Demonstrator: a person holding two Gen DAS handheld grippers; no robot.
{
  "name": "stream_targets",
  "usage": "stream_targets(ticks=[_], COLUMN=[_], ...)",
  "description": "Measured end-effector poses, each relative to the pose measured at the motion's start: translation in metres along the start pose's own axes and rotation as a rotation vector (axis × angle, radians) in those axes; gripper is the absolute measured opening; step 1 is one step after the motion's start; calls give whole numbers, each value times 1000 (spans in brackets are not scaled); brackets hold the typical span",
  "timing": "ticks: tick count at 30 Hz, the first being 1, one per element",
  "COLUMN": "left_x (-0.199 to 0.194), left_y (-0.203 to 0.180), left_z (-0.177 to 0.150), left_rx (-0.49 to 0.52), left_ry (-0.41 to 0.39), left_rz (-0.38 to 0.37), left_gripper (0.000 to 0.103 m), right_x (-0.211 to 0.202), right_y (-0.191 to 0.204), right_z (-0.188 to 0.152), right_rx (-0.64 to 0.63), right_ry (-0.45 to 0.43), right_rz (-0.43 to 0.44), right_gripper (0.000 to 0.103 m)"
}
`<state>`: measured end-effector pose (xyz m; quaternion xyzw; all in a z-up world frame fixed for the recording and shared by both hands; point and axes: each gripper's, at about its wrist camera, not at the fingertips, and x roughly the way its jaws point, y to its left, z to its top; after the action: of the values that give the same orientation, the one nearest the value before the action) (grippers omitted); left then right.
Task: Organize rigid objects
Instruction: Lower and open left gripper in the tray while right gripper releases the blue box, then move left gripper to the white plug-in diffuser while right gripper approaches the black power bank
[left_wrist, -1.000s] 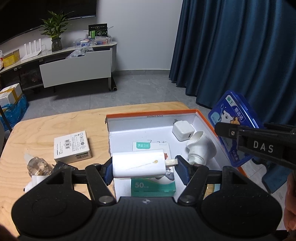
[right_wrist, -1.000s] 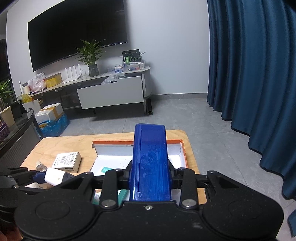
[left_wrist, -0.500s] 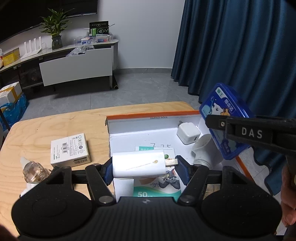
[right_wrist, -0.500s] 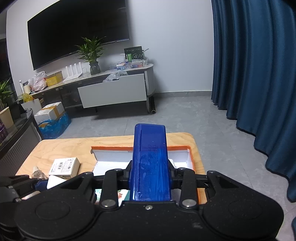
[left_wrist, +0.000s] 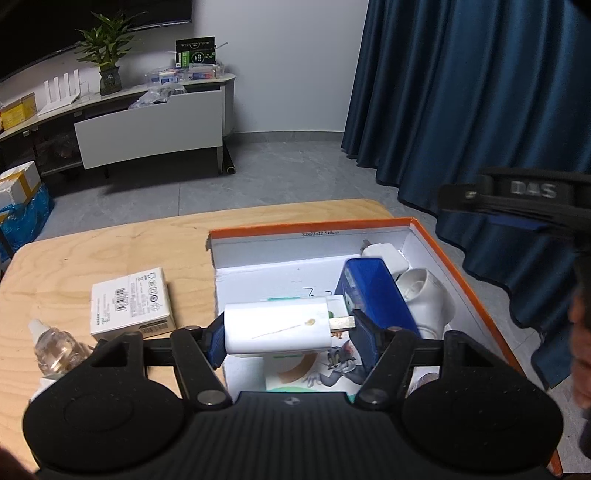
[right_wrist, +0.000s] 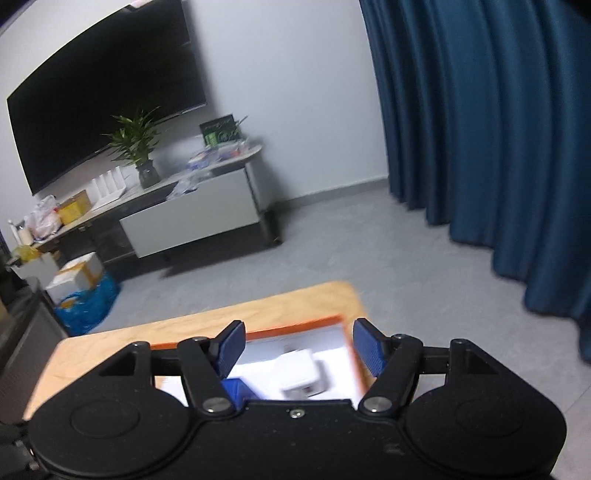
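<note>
My left gripper (left_wrist: 288, 328) is shut on a white plug adapter (left_wrist: 277, 326), held crosswise with its metal prong against the right pad. It hangs over the near left part of an orange-rimmed cardboard box (left_wrist: 314, 226). A blue plastic case (left_wrist: 373, 291) lies tilted inside that box, against a white charger (left_wrist: 384, 256) and a white cup-shaped part (left_wrist: 424, 299). My right gripper (right_wrist: 299, 345) is above the box, its jaws opening with nothing between them. The blue case (right_wrist: 236, 393) shows just below its left finger. In the left wrist view the right gripper (left_wrist: 480, 199) is a blur at the upper right.
On the wooden table (left_wrist: 110, 251), left of the box, lie a small white carton (left_wrist: 131, 302) and a clear bottle (left_wrist: 55, 347). Printed cards lie on the box floor. Blue curtains hang close on the right. A TV cabinet stands far back.
The right gripper let go of the blue case, which now lies inside the cardboard box, and the gripper pulled up and to the right. The left gripper still holds the adapter.
</note>
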<state>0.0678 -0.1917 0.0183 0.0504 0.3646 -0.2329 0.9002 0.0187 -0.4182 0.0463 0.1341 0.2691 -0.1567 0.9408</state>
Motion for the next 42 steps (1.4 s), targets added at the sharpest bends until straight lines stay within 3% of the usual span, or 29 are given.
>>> stream_targets(ticks=[6, 14, 15, 17, 26, 42], left_x=[-1, -10, -12, -18, -40, -93], left_y=[-13, -46, -50, -56, -24, 74], left_z=[4, 12, 11, 9, 10, -29], left_rx=[-9, 45, 57, 76, 30, -131], left_ry=[-9, -39, -51, -87, -93, -69], left_rz=[-58, -224, -237, -215, -88, 135], left_gripper=[67, 68, 79, 92, 88, 89], right_x=[-27, -53, -56, -60, -72, -59], right_y=[-8, -16, -16, -14, 9, 108], right_z=[-7, -7, -6, -6, -8, -54], right_rx=[-44, -19, -25, -41, -92, -212], right_ry=[-51, -109, -109, -112, -98, 58], right_rz=[-18, -56, -59, -62, -5, 160], right_gripper=[78, 78, 78, 78, 78, 78])
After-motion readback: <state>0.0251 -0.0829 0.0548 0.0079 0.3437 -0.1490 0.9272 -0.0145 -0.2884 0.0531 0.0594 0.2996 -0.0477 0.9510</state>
